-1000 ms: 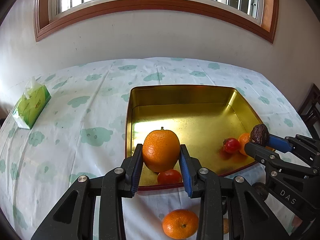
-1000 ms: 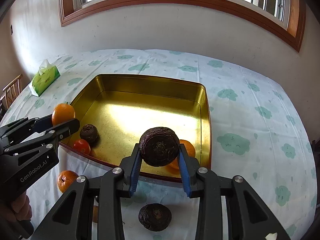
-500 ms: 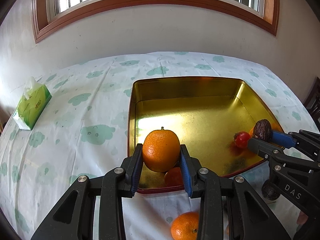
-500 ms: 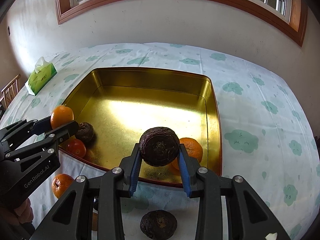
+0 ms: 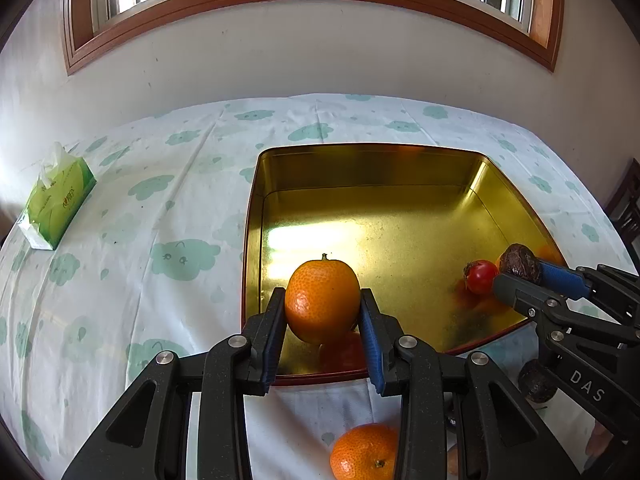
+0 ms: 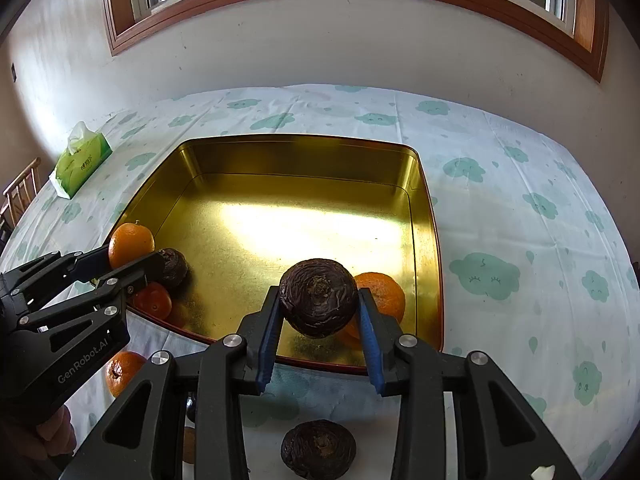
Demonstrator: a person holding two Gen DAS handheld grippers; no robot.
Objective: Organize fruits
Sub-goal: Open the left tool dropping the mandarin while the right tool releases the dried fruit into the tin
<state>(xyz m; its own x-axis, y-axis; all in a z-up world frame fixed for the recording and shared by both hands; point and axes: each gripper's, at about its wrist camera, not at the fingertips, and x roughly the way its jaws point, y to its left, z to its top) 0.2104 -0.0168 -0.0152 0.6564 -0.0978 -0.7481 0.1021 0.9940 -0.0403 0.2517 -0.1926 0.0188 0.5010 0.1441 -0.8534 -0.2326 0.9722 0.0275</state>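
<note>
My left gripper is shut on an orange tangerine and holds it over the near left corner of the gold tray. My right gripper is shut on a dark wrinkled passion fruit over the tray's near right corner. In the tray lie a red tomato, a tangerine, another tomato and a dark passion fruit. On the cloth in front of the tray lie a tangerine and a passion fruit.
A green tissue pack lies at the table's far left. The table with its cloud-print cloth stands against a white wall under a window. A wooden chair stands at the left edge.
Both grippers have moved forward and lower toward the tray, each keeping its fruit. The tray looks nearer in both views.
</note>
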